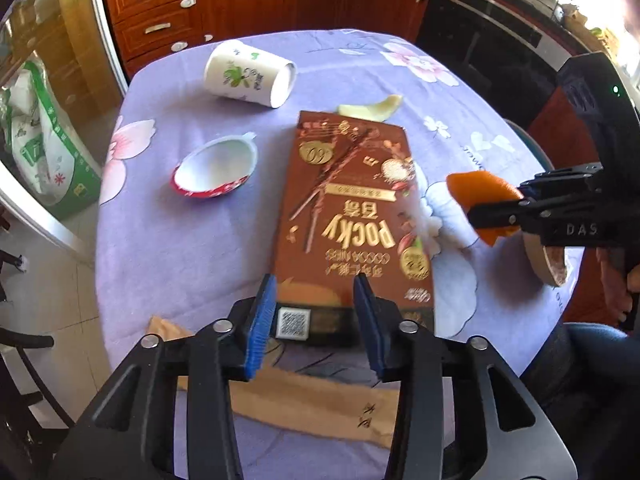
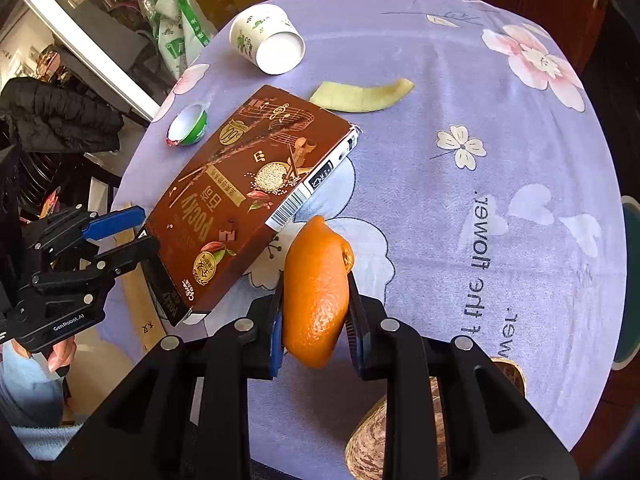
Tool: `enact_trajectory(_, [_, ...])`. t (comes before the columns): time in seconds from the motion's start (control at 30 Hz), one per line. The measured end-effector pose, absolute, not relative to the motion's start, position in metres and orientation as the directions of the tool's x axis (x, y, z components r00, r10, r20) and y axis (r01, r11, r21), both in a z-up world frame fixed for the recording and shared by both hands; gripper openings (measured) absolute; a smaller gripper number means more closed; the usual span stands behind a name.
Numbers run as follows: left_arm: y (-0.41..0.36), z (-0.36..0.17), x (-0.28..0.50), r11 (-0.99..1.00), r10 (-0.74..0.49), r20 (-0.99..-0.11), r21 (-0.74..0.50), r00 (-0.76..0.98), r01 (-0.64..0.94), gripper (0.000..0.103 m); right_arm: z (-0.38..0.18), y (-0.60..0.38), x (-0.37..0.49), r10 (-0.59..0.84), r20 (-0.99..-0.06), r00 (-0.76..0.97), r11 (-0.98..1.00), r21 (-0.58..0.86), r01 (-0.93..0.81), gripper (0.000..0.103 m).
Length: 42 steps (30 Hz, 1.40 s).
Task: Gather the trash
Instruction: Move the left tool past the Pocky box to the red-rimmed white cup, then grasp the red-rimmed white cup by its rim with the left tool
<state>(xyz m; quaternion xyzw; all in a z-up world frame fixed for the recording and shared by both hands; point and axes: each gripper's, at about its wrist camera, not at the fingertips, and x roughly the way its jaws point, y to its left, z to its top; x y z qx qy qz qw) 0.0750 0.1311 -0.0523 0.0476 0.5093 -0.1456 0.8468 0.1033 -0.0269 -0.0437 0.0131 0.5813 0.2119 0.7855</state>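
A brown Pocky box [image 1: 352, 208] [image 2: 248, 196] lies on the purple flowered tablecloth. My left gripper [image 1: 314, 320] [image 2: 132, 232] holds its jaws around the box's near end; I cannot tell if the pads press it. My right gripper [image 2: 316, 312] [image 1: 496, 208] is shut on an orange peel [image 2: 316, 292] [image 1: 480, 196], held above the table to the right of the box. A tipped paper cup [image 1: 250, 74] [image 2: 266, 38], an empty yogurt cup [image 1: 216, 168] [image 2: 188, 125] and a pale fruit peel [image 1: 372, 108] [image 2: 362, 96] lie beyond the box.
A brown paper bag [image 1: 304, 404] hangs at the table's near edge under my left gripper. A wooden round object [image 2: 400, 436] [image 1: 546, 256] sits near my right gripper. Kitchen cabinets [image 1: 256, 0] stand behind the table; a green-and-white sack [image 1: 40, 136] is on the left.
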Motion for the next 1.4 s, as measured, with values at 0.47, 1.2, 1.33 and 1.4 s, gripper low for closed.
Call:
enact_trajectory(0.47, [0.18,-0.054,0.104,0.985,-0.141,-0.867,-0.072,0.478,0.159,0.05,-0.041,-0.007,0.098,0.322,-0.915,0.245,0.914,0.233,-0.332,0.024])
enact_trajectory(1.2, [0.143,-0.039,0.174,0.984,-0.071,-0.814,0.037,0.577,0.173,0.007,-0.038,-0.047,0.133,0.296,-0.901,0.316,0.946,0.23,-0.229,0.024])
enact_trajectory(1.33, [0.119,-0.005,0.163,0.978,-0.08,-0.778,0.061,0.624,0.202,0.007,-0.023,-0.065,0.128,0.316,-0.876,0.363,0.944,0.254,-0.21,0.024])
enact_trajectory(1.4, [0.099,0.011,0.157,0.971,-0.09,-0.761,0.077,0.643,0.228,0.007,-0.016,-0.079,0.124,0.328,-0.86,0.39,0.942,0.271,-0.196,0.024])
